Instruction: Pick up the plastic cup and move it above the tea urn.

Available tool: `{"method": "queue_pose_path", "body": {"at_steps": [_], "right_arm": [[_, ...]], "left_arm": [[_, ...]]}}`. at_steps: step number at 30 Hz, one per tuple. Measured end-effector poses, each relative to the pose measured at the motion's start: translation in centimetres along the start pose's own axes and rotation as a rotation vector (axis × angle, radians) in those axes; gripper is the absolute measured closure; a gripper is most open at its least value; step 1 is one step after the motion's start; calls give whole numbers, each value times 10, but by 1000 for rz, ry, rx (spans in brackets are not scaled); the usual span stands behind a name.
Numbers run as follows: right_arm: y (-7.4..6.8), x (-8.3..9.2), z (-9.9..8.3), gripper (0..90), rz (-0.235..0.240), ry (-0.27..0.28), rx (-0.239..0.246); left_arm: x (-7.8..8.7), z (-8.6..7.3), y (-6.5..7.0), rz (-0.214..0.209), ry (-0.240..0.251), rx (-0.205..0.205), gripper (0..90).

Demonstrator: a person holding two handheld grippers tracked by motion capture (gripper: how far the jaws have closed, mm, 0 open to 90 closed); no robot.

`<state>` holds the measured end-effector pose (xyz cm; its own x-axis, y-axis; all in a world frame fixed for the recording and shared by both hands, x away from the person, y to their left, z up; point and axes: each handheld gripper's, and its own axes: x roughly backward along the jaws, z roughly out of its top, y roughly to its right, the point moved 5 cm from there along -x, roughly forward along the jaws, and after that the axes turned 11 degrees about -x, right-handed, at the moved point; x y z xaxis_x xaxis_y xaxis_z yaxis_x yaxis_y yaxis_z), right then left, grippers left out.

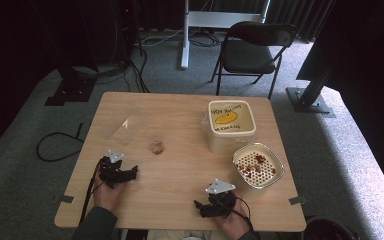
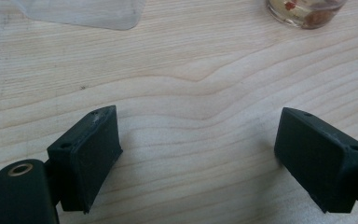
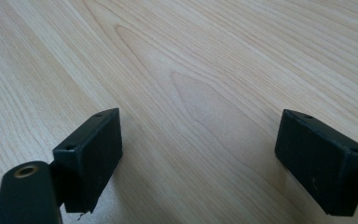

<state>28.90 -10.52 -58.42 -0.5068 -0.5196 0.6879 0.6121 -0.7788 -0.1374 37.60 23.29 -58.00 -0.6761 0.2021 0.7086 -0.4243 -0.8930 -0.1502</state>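
At the near edge of the table (image 1: 180,210) both grippers rest low, each held in a hand: the left gripper (image 1: 130,173) and the right gripper (image 1: 198,207) each with jaws spread wide over bare wood, pinching nothing, so this looks like a ready pose. Just ahead of the left one sits a small glass cup (image 1: 156,146), the nearest thing to reach. Right of it lies a perforated strainer bowl (image 1: 258,165), then a lidded tub (image 1: 231,125); a clear plastic lid (image 1: 125,125) lies far left
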Motion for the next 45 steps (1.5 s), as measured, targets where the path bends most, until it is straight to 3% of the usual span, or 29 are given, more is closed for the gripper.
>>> {"method": "queue_pose_path", "body": {"at_steps": [9, 17, 20, 24, 29, 32, 35, 40, 45], "right_arm": [[0, 0, 0, 144, 1, 0, 1], [0, 0, 0, 144, 1, 0, 1], [0, 0, 0, 144, 1, 0, 2], [0, 0, 0, 144, 1, 0, 2], [0, 0, 0, 144, 1, 0, 1], [0, 0, 0, 144, 1, 0, 1], [0, 0, 0, 144, 0, -1, 2], [0, 0, 0, 144, 0, -1, 2], [0, 0, 0, 144, 0, -1, 2]], "left_arm": [[3, -1, 0, -10, -8, -3, 176], [9, -2, -10, 1, -31, 11, 391], [13, 0, -13, 35, -45, 15, 421], [28, 12, -19, 68, 30, 28, 414], [42, 35, -41, 86, 89, 70, 369], [49, 55, -60, 131, 126, 75, 361], [44, 74, -81, 162, 135, 94, 369], [13, 91, -114, 197, 61, 124, 429], [-12, 90, -133, 204, -8, 167, 458]]}}
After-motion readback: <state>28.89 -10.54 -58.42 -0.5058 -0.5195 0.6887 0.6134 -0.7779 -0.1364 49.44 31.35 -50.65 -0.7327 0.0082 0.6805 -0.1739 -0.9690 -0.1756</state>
